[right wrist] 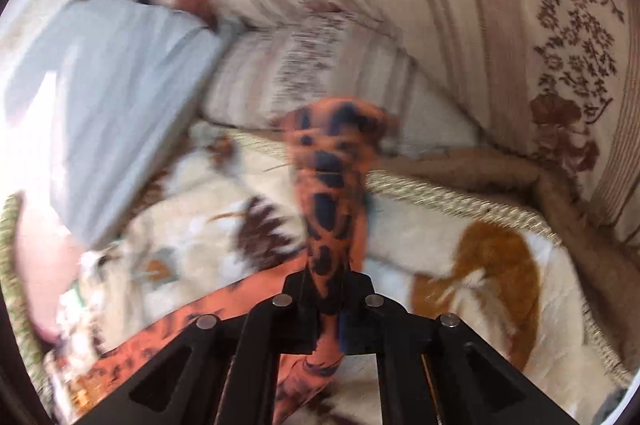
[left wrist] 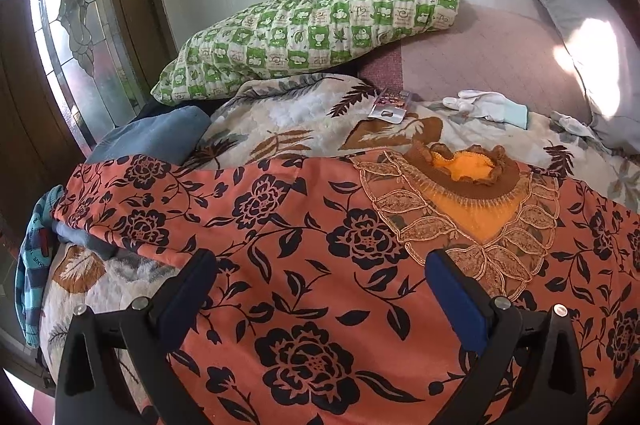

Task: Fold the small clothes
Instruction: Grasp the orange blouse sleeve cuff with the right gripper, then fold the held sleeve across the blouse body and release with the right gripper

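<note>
An orange garment with black flowers [left wrist: 304, 249] lies spread flat on the bed, its embroidered yellow neckline [left wrist: 476, 201] at the right. My left gripper [left wrist: 320, 265] is open just above it, one finger on each side of a flowered patch, holding nothing. In the blurred right wrist view my right gripper [right wrist: 328, 277] is shut on a bunched edge of the same orange garment [right wrist: 328, 177], which sticks up between the fingers; more of the cloth [right wrist: 160, 337] trails off to the lower left.
A leaf-print quilt [left wrist: 288, 129] covers the bed. A green checked pillow [left wrist: 312, 29], a grey pillow [left wrist: 576, 25], white gloves [left wrist: 488, 107], a blister pack [left wrist: 390, 105], blue cloth [left wrist: 156, 137] and a striped garment [left wrist: 32, 265] lie around. Striped cushions [right wrist: 360, 25] stand behind.
</note>
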Motion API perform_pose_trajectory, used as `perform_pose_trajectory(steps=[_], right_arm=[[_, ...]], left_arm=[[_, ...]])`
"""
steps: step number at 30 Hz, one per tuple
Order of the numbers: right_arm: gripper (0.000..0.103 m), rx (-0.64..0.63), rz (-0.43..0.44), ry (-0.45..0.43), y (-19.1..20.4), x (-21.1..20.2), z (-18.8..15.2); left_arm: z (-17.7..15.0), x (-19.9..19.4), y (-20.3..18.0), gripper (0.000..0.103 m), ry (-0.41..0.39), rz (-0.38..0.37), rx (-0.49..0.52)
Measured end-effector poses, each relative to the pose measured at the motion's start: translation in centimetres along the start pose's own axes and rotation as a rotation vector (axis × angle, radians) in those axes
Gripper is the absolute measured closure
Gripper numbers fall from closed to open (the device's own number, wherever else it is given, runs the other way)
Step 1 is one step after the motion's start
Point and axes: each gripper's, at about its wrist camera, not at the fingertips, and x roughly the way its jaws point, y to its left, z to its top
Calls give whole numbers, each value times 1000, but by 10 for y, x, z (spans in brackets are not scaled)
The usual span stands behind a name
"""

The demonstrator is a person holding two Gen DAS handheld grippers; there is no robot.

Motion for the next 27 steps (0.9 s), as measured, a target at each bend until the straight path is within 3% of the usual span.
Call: perform_pose_trajectory(steps=[5, 11, 18, 25, 27], right_arm=[[97, -88, 196, -15, 59, -43, -19], [97, -231, 437, 56, 185, -78, -79], [97, -309, 690, 293, 326, -78, -223], [94, -374, 823, 578, 420, -45, -382], [92, -430, 804, 620, 436, -38, -415]], left_arm=[[6, 0, 23, 0, -3, 12, -69], [12, 11, 64, 0, 1, 60, -173], [12, 36, 119, 0, 44, 132, -302], [13, 47, 181, 0, 48, 240, -448], [13, 47, 190, 0, 41, 249, -468]])
